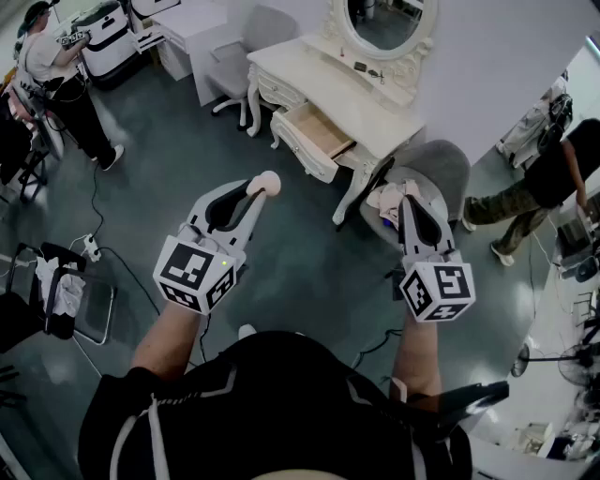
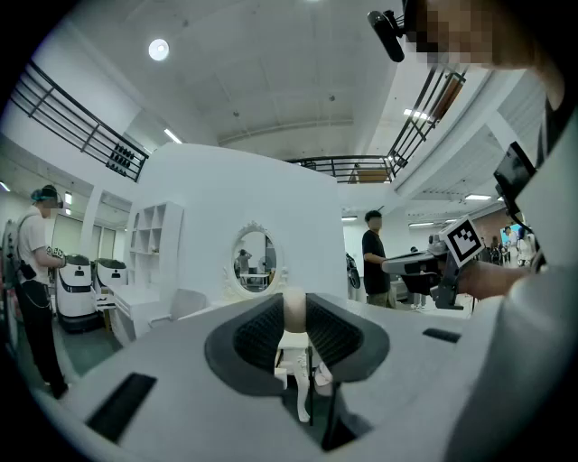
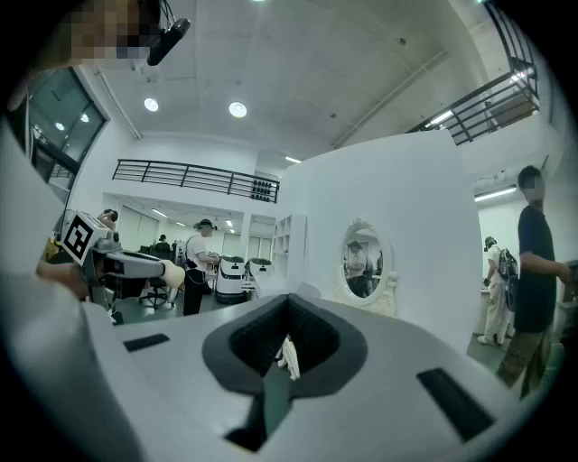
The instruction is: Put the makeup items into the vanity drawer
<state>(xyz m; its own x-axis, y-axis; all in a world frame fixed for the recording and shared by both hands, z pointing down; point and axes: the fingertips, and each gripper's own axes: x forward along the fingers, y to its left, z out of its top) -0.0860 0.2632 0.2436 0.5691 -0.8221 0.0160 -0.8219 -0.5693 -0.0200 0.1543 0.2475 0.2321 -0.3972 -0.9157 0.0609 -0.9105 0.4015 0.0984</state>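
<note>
Left tongs (image 1: 254, 191): clamped on a beige makeup sponge (image 1: 267, 183). Right tongs (image 1: 410, 202): closed, empty. Vanity drawer (image 1: 319, 130): I see it pulled open, well apart from both.

Vanity table (image 1: 323, 82) stands far centre, with the mirror (image 1: 384, 23) on its far edge and the drawer (image 1: 317, 131) open toward the near side. One chair (image 1: 262, 28) is at its left end, another chair (image 1: 445, 164) at its right. The makeup sponge (image 1: 269, 182), between the jaws of the left gripper (image 1: 255, 190), lies near-left of the drawer.
</note>
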